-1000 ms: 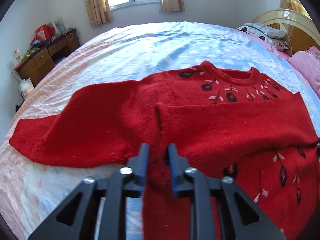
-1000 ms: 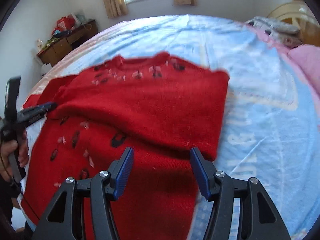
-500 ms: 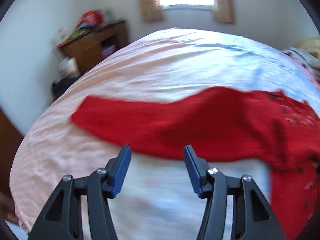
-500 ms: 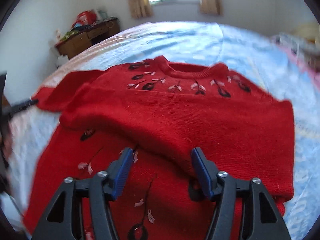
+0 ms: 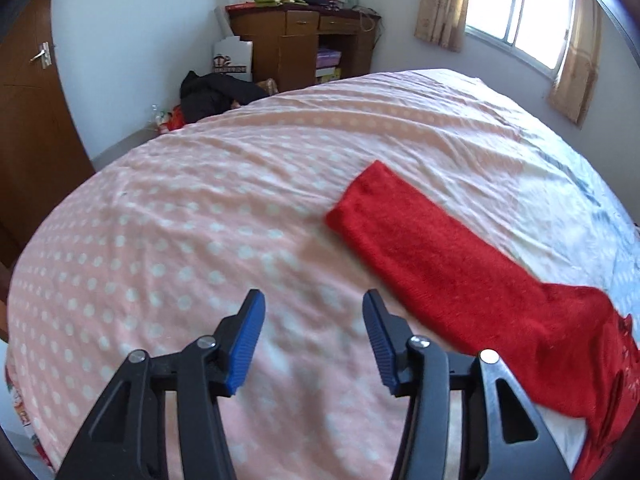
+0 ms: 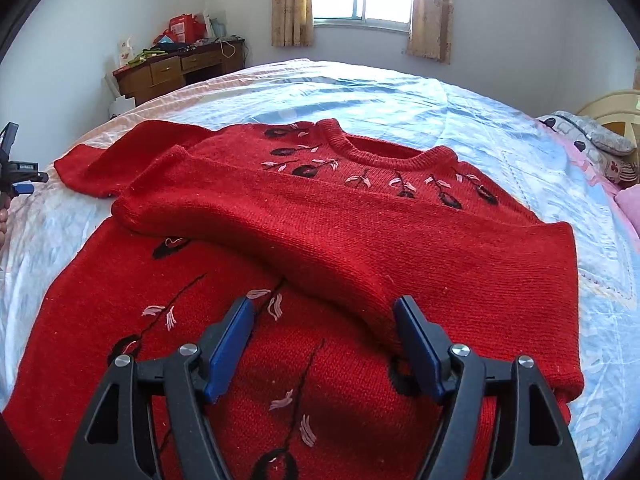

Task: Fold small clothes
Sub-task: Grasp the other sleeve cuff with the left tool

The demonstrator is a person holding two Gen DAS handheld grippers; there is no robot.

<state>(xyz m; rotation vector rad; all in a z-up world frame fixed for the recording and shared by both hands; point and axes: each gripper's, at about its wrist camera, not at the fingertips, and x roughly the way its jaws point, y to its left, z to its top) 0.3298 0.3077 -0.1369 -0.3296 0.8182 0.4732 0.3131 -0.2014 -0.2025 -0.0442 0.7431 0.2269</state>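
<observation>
since a second ago my left gripper (image 5: 312,312) has let go of the folded sleeve and swung away to the far side of the bed, and its jaws, having opened wide, have just eased in a little; they stand apart with nothing between them, only the pink dotted bedspread (image 5: 192,208) beneath. just to the right of its right finger lies the other sleeve (image 5: 420,248) of the red sweater (image 6: 400,248), stretched out flat and pointing away from me, its cuff ahead and to the right of the tips, not touching them. beyond the bed ahead of that gripper stands a wooden desk (image 5: 304,40), with a dark heap of cloth (image 5: 212,96) on the floor near it. my right gripper (image 6: 324,312) has drifted over the body of the sweater, and its jaws have just been opening further; they hang spread above the knit, holding nothing. straight ahead of its tips the folded sleeve (image 6: 280,224) lies across the chest, running from the far shoulder on the right to a cuff at the left, under the round neckline (image 6: 380,152) and its dark embroidered flowers. the lower front of the sweater, with more stitched stems, lies right under the fingers. far to the left of this gripper i can see my other tool at the bed's edge.
</observation>
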